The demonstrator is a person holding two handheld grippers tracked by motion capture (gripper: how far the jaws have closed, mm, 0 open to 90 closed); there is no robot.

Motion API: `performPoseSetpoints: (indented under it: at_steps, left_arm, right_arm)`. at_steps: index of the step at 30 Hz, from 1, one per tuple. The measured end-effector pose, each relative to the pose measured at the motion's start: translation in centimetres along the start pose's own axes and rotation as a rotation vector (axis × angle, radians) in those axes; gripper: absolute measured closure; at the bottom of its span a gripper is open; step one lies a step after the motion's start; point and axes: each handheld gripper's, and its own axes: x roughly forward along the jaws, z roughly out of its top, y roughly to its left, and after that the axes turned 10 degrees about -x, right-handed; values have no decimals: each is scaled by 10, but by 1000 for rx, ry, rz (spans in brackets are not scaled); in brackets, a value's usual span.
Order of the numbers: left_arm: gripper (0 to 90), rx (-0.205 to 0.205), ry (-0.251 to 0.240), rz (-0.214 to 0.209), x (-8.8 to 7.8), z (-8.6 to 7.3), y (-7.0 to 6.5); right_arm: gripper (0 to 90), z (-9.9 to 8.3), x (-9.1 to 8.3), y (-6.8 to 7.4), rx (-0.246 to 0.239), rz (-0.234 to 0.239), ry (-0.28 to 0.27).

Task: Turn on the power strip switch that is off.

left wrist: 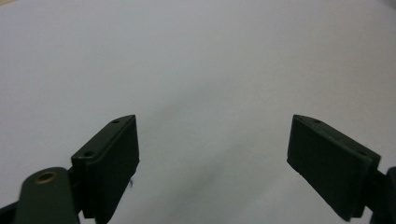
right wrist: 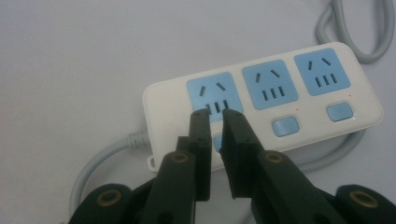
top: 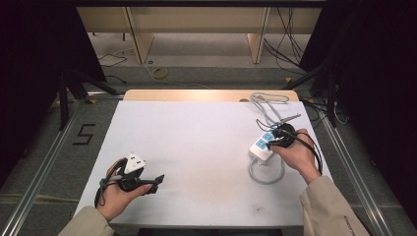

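Note:
A white power strip with three blue sockets and three blue switches lies on the white table at the right. Its grey cable loops in front of it and coils behind it. My right gripper points down at the strip's cable end. Its jaws stand only a narrow gap apart, with their tips at the lower edge of the first socket. The first switch shows through the gap, and nothing is pinched. My left gripper hovers wide open over bare table at the near left, with nothing between its jaws.
A second coil of grey cable lies at the table's far right corner. A wooden strip runs along the far edge. Beyond it are floor cables, a yellow ring and wooden furniture. Metal rails flank the table.

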Motion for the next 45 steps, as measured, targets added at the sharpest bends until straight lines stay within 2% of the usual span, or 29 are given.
performPoseSetpoints:
  at_steps: [19,25,45]
  left_arm:
    - [166,1,1,0,0,0,-1]
    - [166,0,2,0,0,0,-1]
    - [169,1,12,-3,1,-1,-1]
  right_arm:
    - [766,-8,-8,13,-10,31,-49]
    - [752,-10,-12,16,-15,28,-61]
    - [660,-25,-17,28,-9,81,-107]
